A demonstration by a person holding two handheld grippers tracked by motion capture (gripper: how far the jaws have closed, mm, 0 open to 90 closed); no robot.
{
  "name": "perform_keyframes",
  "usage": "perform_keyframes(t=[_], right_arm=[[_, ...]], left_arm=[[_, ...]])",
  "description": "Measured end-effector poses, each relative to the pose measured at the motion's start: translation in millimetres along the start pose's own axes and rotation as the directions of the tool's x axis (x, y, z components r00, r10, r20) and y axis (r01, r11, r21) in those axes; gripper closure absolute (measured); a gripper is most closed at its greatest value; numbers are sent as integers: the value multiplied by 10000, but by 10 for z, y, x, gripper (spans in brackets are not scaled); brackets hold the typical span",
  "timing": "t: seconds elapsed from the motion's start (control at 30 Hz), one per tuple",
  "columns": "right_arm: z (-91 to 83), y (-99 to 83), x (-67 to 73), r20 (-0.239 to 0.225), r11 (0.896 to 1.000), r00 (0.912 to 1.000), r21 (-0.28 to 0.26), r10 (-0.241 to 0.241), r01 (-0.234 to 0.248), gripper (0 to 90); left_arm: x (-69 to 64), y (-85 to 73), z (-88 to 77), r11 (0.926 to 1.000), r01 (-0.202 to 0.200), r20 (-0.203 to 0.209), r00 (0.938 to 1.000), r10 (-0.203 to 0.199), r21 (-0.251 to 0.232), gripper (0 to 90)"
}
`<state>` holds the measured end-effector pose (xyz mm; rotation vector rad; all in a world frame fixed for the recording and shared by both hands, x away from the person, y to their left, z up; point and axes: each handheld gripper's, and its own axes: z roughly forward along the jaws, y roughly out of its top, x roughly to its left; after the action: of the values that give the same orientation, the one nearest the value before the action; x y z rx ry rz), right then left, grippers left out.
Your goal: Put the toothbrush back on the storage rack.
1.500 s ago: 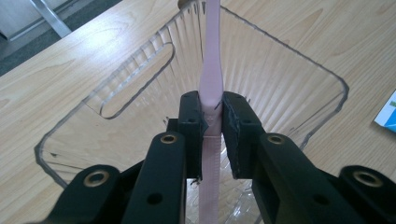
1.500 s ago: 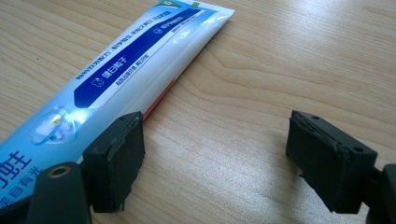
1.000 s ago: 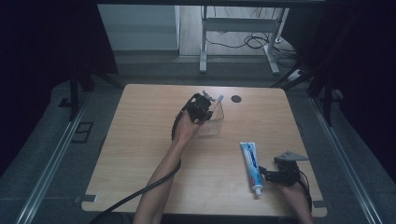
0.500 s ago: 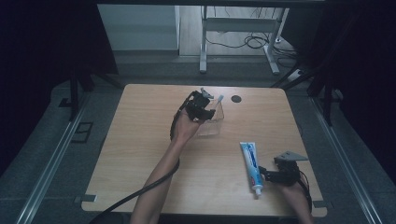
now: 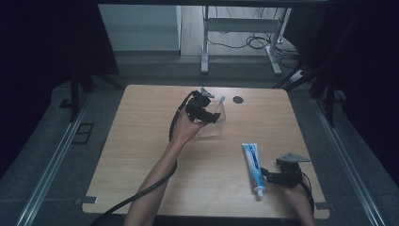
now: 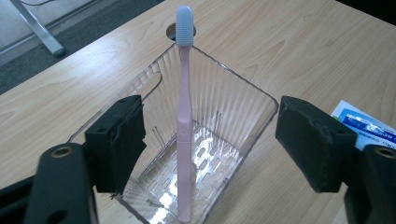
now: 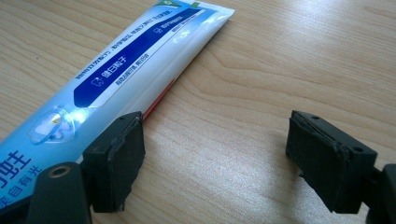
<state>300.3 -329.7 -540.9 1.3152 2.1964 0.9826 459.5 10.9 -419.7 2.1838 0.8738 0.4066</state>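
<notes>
While toothbrush (image 6: 183, 116) leans, left gripper (image 6: 210, 135) (just opening) above holder (image 6: 233, 116)

In the left gripper view we cannot see the bottom end of the pink toothbrush (image 6: 185, 135); the picture's edge cuts it off, and the near side of the clear holder (image 6: 243, 100) around it too. In the right gripper view the toothpaste tube (image 7: 116, 70) runs off the left edge, so its cap is hidden.

Seeing high view dim, bluish, surroundings going black past table (image 5: 141, 155) edges. My gripper views showing brighter, sharp; glare glinting on toothpaste tube (image 7: 116, 65) at 9 o'clock.
</notes>
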Motion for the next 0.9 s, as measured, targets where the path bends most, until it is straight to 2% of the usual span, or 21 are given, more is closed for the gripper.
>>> perform_keyframes(t=[0.37, 0.67, 0.9], right_arm=[[0, 0, 1, 11, 10000, 10000, 1, -13, 13, 196], [1, 0, 4, 37, 10000, 10000, 13, -35, 35, 197], [1, 0, 4, 37, 10000, 10000, 15, -40, 40, 197]], left_arm=[[-20, -141, -116, 9998, 174, 166, 9997, -173, -92, 186], [-42, -235, -185, 9999, 83, 264, 9996, -80, -100, 152], [-62, -311, -214, 9996, 210, 316, 9993, -204, -171, 153]])
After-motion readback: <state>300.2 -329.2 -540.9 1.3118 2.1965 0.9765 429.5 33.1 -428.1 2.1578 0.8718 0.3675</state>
